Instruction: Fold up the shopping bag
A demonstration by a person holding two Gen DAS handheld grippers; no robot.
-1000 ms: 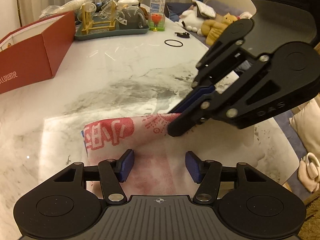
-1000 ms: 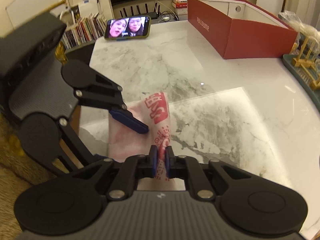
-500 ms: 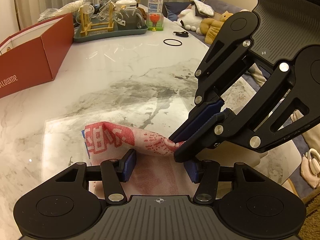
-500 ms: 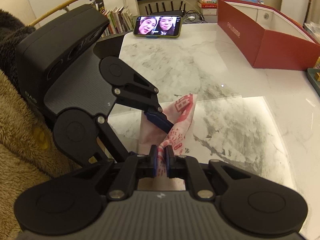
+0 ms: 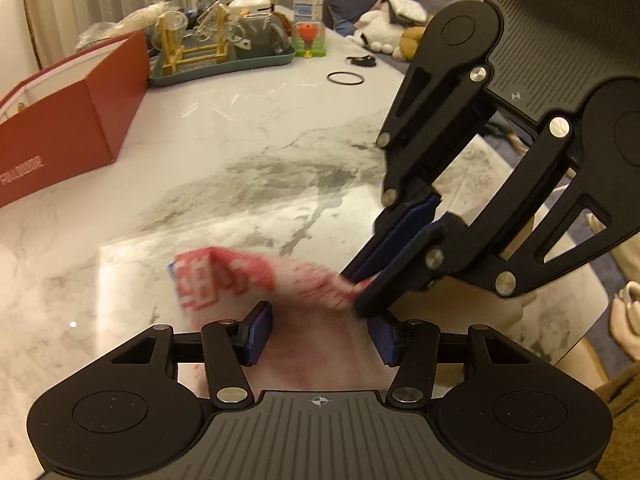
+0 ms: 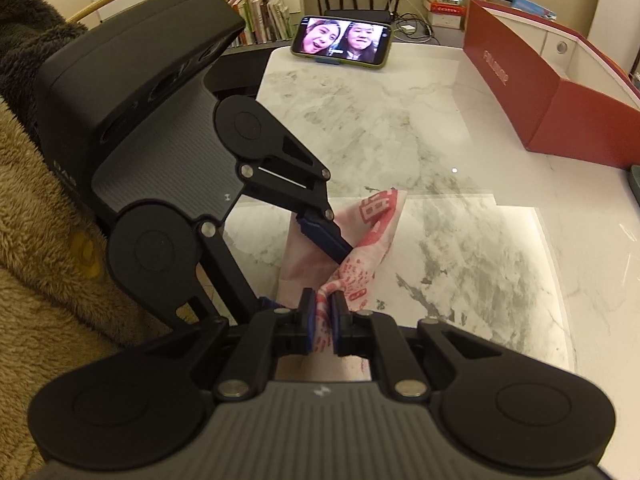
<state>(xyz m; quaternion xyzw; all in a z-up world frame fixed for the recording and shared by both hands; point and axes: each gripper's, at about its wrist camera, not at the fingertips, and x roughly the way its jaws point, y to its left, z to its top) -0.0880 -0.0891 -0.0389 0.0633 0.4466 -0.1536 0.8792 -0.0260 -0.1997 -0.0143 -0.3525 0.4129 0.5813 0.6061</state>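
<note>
The shopping bag (image 5: 236, 280), a thin whitish plastic one printed in red, is lying partly on the marble surface (image 5: 248, 152) near its front edge, with one end being lifted off it. The right claw (image 6: 322, 318) is pinching that lifted end: its blue pads are nearly together with a gathered strip of the printed plastic squeezed between them. From that grip the bag is running up and away as a twisted band, its red-printed corner standing clear of the marble in the right wrist view.

The left claw (image 5: 318, 330) is sitting over the flat, pinkish part of the bag with its jaws about half open. The plastic is lying beneath and between its fingers (image 5: 258, 332), and the pads are not pressing on it. In the left wrist view the right claw is coming in from the right, its tips just above and beside the left claw's right finger, with the bag blurred where it is being raised.

A red box (image 5: 68, 120) is standing well apart on the surface, and a phone (image 6: 342, 44) is propped at the far edge.
</note>
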